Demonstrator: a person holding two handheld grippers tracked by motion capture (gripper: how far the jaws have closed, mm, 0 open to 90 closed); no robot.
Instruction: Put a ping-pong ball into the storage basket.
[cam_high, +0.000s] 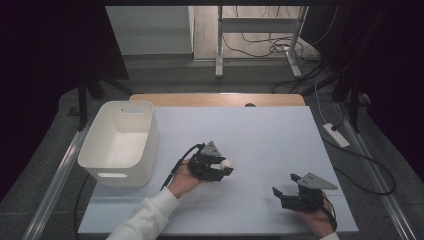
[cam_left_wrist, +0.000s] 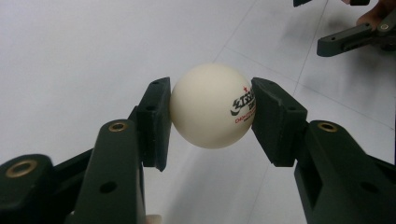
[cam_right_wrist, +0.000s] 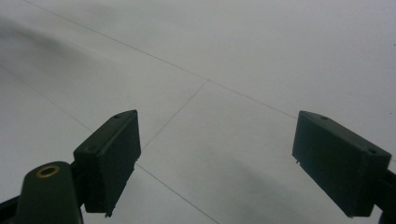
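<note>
One small white plastic table-tennis ball (cam_left_wrist: 211, 105) sits clamped between the two black pads of your left gripper (cam_high: 220, 166), over the middle of the pale grey table sheet (cam_high: 260, 135); whether it is lifted clear of the sheet cannot be told. In the left gripper view each pad presses a side of the ball, so the jaws are closed onto it and stand only as far apart as the ball is wide. Your right gripper (cam_right_wrist: 215, 163) hangs near the front right of the sheet with its jaws spread wide and nothing between them.

The step in hand appears to be the carry after the pick. The likely next move takes the ball leftward to the white rectangular plastic bin (cam_high: 89, 150) at the left edge of the table, over its rim, before you release; keep the squeeze even, since a smooth sphere can slip out sideways.

A sphere has no long axis. Its black-and-red printed logo (cam_left_wrist: 243, 106) faces the right-hand pad.
</note>
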